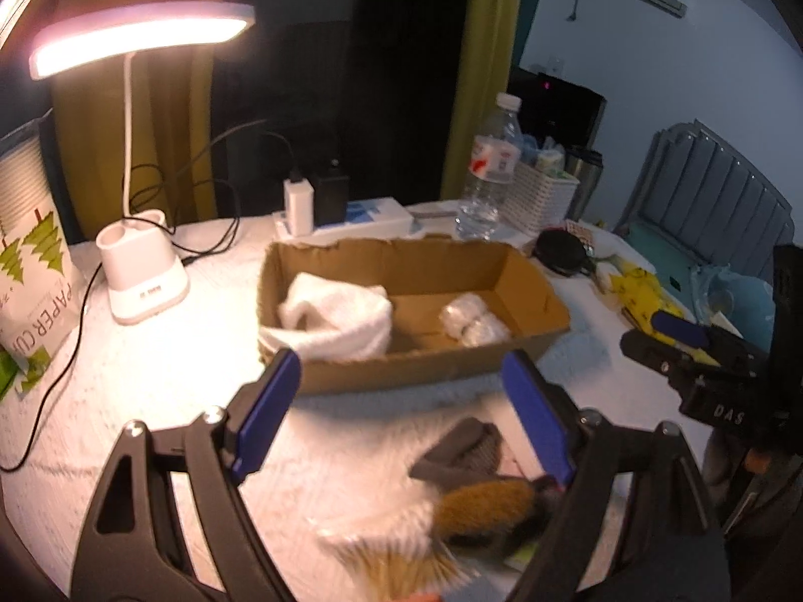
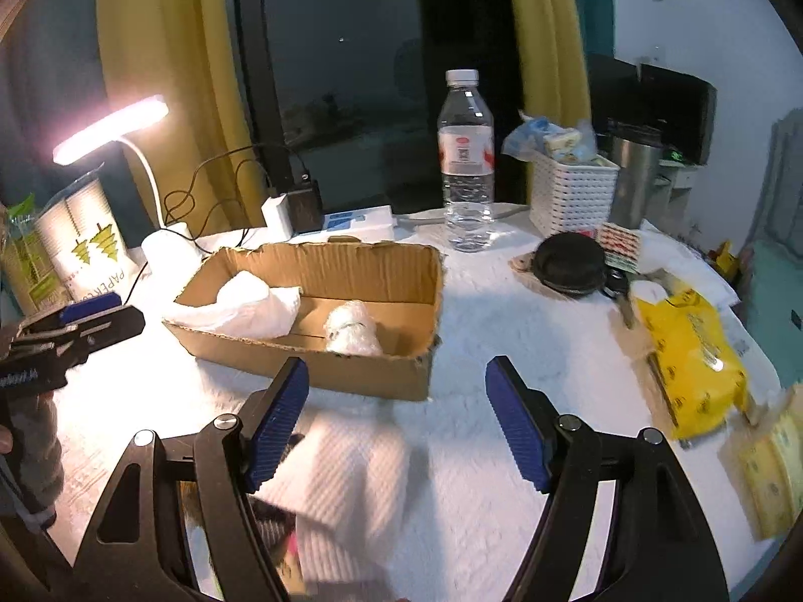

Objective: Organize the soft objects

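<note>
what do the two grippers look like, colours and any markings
Both match: the left gripper and right gripper have black plastic linkage arms with triangular cut-outs, silver pivot screws, and ribbed blue pads on the fingers. White lettering reading "DAS" marks the right gripper's body in the left wrist view. No cables visible.

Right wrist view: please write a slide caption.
Open right gripper above a white cloth, facing the cardboard box.
</note>
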`<control>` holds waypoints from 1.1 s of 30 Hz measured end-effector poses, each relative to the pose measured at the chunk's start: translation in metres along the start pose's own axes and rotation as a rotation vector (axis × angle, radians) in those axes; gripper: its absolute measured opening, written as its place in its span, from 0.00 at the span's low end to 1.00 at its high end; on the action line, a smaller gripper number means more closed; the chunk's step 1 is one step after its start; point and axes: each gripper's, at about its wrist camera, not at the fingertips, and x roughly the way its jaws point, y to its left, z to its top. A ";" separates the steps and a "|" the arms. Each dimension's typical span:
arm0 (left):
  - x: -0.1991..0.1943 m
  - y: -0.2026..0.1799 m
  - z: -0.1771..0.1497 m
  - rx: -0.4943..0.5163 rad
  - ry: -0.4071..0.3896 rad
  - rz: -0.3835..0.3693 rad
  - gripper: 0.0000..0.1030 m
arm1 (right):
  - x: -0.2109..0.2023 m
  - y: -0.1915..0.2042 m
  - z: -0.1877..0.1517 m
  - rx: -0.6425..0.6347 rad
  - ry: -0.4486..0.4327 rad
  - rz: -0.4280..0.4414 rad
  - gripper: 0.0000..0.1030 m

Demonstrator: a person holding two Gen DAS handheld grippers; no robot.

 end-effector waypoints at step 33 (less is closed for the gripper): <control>0.106 -0.167 -0.055 0.294 0.327 0.067 0.81 | -0.032 -0.115 -0.066 0.125 -0.006 0.023 0.74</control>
